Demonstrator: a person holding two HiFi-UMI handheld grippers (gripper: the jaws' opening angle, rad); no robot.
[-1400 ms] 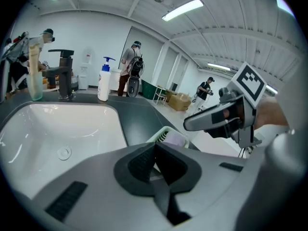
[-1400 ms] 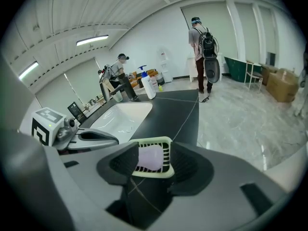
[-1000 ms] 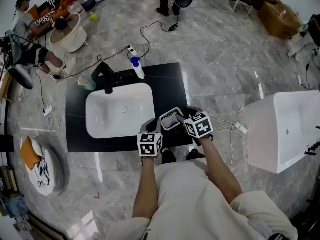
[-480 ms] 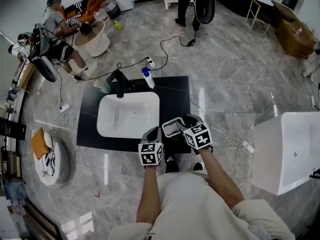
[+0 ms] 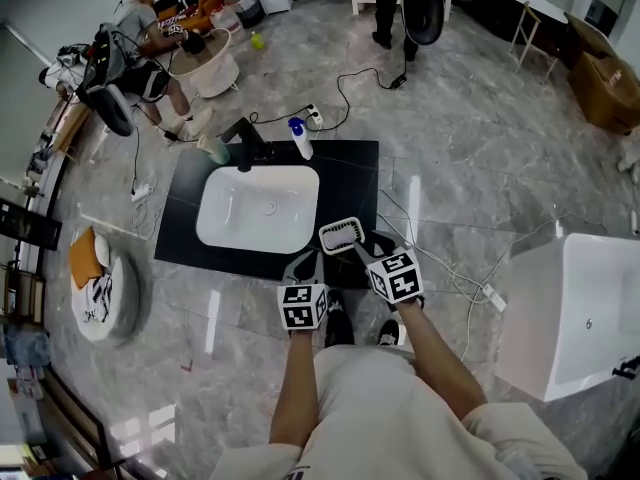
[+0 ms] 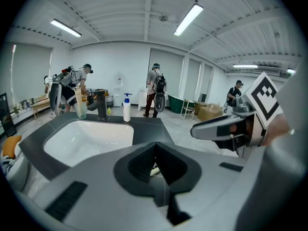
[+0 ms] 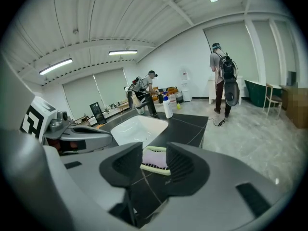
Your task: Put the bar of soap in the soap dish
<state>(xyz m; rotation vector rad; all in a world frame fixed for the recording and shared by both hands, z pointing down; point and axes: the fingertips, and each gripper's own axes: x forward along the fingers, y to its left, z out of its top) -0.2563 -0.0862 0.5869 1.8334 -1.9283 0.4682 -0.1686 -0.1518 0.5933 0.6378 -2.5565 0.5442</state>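
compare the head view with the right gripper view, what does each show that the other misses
Head view only: the white tub at right and the person's own forearms. Right gripper view only: ceiling lights, and the right gripper seen along its tongs, which have just been closing, with the soap dish held between them. Both: the soap dish, sink, pump bottle and faucet.

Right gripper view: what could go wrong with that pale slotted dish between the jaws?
One: the right gripper, whose jaws have just been closing, holds the pale slotted soap dish by its sides; it might tilt or slip out. Two: the dish hangs near the black countertop's front edge, so a drop might hit the grey floor.
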